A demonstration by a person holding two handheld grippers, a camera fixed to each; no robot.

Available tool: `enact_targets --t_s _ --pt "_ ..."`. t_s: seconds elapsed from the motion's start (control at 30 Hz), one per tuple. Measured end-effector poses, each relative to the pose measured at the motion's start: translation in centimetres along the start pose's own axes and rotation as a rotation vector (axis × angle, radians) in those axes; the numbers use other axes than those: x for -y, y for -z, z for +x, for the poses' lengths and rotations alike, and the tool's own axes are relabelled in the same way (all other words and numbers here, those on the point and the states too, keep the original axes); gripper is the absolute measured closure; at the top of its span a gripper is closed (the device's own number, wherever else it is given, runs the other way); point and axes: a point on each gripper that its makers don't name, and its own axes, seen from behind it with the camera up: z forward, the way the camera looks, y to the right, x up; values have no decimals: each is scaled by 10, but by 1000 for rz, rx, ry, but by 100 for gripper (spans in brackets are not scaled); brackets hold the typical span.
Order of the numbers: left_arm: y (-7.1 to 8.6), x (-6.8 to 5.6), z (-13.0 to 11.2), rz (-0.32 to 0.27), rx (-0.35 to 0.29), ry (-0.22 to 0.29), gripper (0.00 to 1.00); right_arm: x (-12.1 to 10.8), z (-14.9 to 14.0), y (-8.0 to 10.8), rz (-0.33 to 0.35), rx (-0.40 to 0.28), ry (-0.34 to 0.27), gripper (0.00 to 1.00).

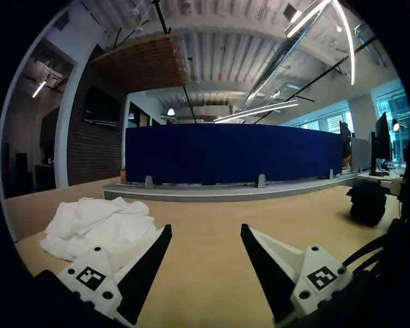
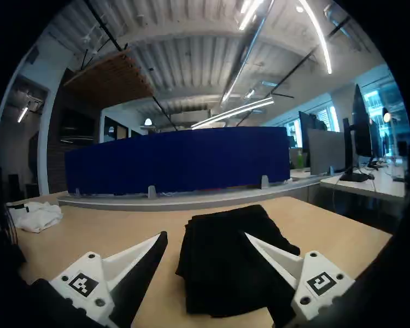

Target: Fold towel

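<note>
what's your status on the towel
Open and empty: left gripper, right gripper. The white towel crumpled, untouched. A black cloth folded, ahead of right gripper. Nothing in the way.

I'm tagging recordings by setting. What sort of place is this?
Most likely an open-plan office: a long dark blue fabric desk divider along the light wooden tabletop, black computer monitors on neighbouring desks, and long strip lights under an exposed ceiling.
</note>
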Motion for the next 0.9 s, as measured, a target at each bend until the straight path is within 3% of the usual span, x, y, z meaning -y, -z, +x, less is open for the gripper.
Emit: enact_targets --t_s 0.4,0.9 --pt "0 0 1 0 0 0 6 14 -6 3 24 -10 81 0" --pt "0 0 1 0 0 0 6 14 -5 3 24 -9 77 0"
